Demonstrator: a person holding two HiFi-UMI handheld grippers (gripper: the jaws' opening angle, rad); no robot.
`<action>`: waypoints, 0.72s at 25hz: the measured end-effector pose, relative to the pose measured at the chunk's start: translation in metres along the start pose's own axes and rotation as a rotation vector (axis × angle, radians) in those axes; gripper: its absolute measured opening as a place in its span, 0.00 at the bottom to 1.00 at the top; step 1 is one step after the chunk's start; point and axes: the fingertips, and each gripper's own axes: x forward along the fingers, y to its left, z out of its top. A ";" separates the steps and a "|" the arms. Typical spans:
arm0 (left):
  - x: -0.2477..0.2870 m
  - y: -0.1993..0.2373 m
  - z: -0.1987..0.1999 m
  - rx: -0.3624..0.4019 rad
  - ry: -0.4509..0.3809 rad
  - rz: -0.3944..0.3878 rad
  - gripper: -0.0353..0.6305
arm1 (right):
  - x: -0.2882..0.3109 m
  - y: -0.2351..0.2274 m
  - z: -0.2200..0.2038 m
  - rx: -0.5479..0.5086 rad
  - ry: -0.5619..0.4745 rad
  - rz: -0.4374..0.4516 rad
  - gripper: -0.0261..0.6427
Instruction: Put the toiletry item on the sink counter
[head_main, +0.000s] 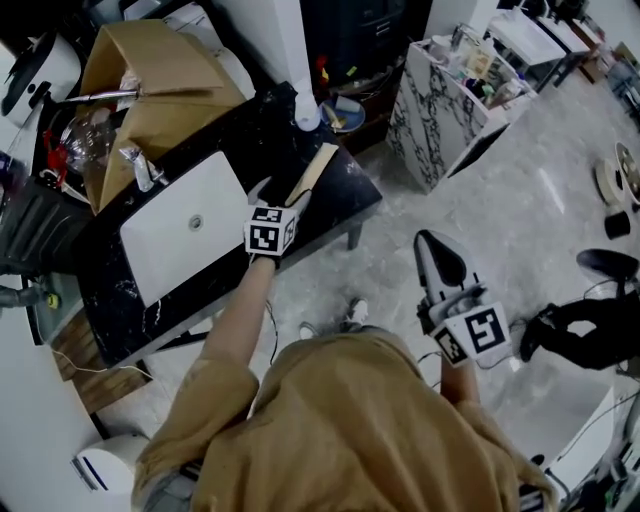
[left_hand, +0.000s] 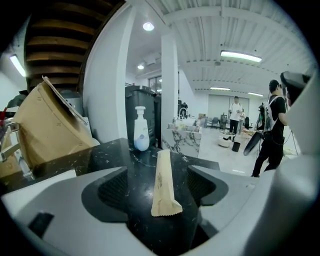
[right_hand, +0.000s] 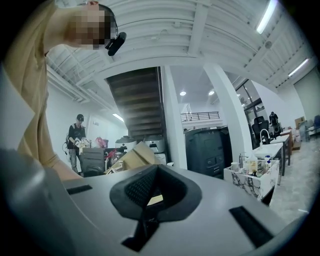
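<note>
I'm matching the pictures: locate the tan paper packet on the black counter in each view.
Head view: tan packet on the counter's right end.
Left gripper view: centre, lying between the open jaws, untouched.
Right gripper view: cannot tell.
Shared landmark: the cardboard box.

Your head view runs dim and flat, darkest at the upper left. Both gripper views bow hard at the edges, corners gone black. In your left gripper view a strip light (left_hand: 241, 56) glares upper right, and the black counter (left_hand: 107, 152) shows a faint sheen. Right gripper view's foreground is soft.
</note>
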 end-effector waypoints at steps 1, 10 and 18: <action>-0.006 0.002 0.005 -0.008 -0.024 0.005 0.58 | 0.002 0.002 0.000 -0.001 -0.003 0.007 0.04; -0.043 0.016 0.024 -0.009 -0.115 0.011 0.58 | 0.028 0.018 0.001 -0.012 -0.009 0.065 0.04; -0.078 0.025 0.052 -0.003 -0.190 0.017 0.40 | 0.049 0.021 0.003 -0.017 -0.012 0.099 0.04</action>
